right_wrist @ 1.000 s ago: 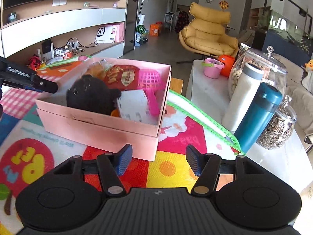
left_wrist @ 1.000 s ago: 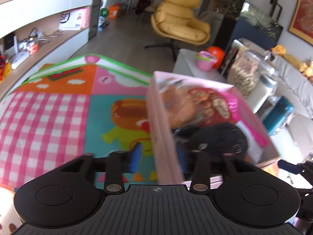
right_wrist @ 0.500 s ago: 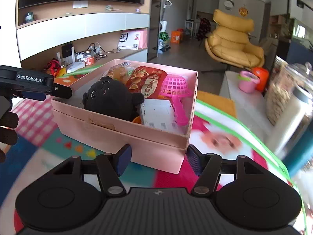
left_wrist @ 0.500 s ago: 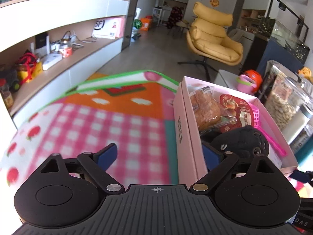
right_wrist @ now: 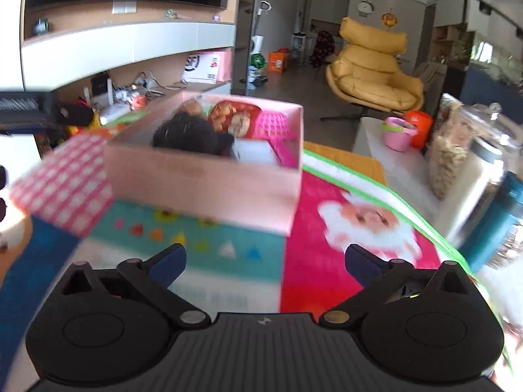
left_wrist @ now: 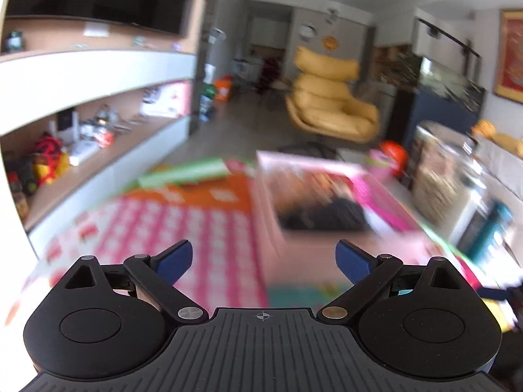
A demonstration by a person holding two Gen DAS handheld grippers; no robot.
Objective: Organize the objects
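A pink cardboard box (right_wrist: 202,183) sits on the colourful play mat (right_wrist: 346,228). It holds a black plush toy (right_wrist: 189,134), a red snack bag (right_wrist: 228,117), a pink plastic scoop (right_wrist: 274,127) and a white item (right_wrist: 255,153). The box also shows, blurred, in the left wrist view (left_wrist: 313,202). My left gripper (left_wrist: 263,261) is open and empty, pulled back from the box. My right gripper (right_wrist: 264,261) is open and empty, in front of the box's near wall. The left gripper's body shows at the left edge of the right wrist view (right_wrist: 29,111).
A low white table (right_wrist: 402,163) on the right carries a glass jar (right_wrist: 457,150), a teal bottle (right_wrist: 500,219), a pink cup (right_wrist: 398,134) and an orange item (right_wrist: 420,124). A yellow armchair (right_wrist: 372,68) stands behind. Shelves with clutter (left_wrist: 65,143) run along the left.
My left gripper let go of the box's left wall, opened wide and pulled back. My right gripper opened wider and backed away. The box now rests on the mat.
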